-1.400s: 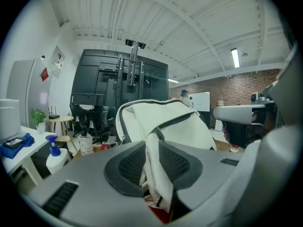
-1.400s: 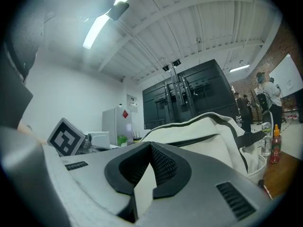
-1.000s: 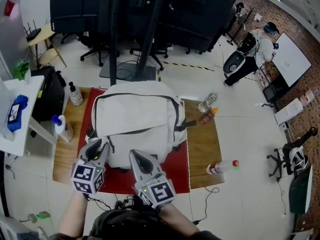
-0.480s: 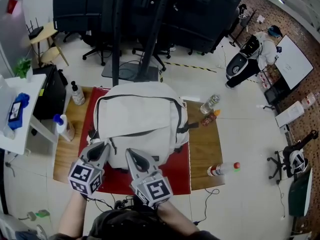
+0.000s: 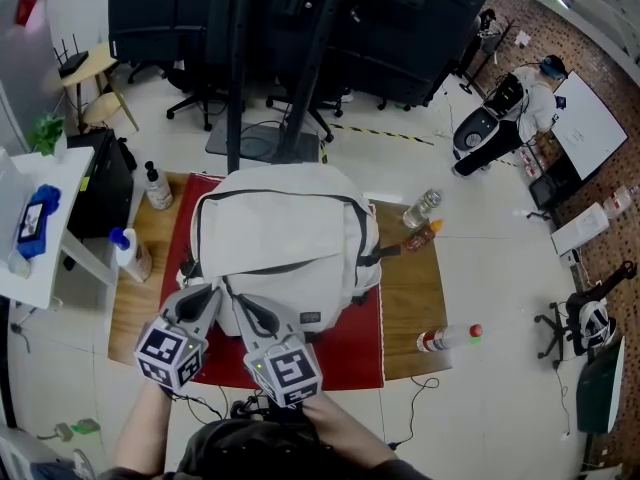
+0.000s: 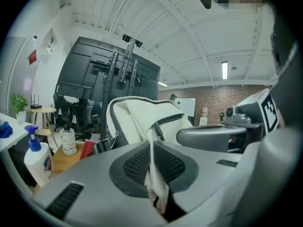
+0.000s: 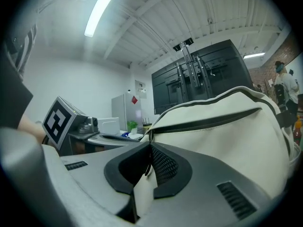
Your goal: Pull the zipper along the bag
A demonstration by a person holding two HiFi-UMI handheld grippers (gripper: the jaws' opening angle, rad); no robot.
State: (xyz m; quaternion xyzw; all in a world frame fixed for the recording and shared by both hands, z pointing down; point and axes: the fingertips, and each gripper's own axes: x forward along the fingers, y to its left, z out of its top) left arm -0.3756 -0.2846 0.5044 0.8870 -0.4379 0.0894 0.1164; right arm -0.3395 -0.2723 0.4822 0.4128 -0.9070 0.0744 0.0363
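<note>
On wood table (image 5: 405, 290), red mat (image 5: 345, 356) spread over the middle. Bag (image 5: 280, 230) lies flat on the mat and covers most of it. It's cream w/ dark trim, near end toward me.

Zipper (image 7: 213, 118) is a dark line that starts right at my R tips. It runs away across the bag's front panel & bends off to the right in head view. So its long axis lies across the bag, not toward me.

L gripper (image 6: 152, 144) is at the bag's near-left corner. Jaws have just been closing and are now pinched on a fold of cream bag fabric, which shows between the pads. Judged role: anchor, keeps the panel taut.

R gripper (image 7: 149, 148) sits just beside L, on its right, tips touching the bag at the zipper's near end. Jaws are nearly together and have just eased apart a hair. A thin dark cord + cream strip lie between the pads. I read that as the zipper pull (image 7: 147, 167), gripped, though it's small & hard to be sure.

Key relation: the track leads away from R, rightward & away from L. R is the nearer hand, already on the pull. Judged next: draw R along that line w/ L holding. Risk: loose pinch slips off the cord.
</note>
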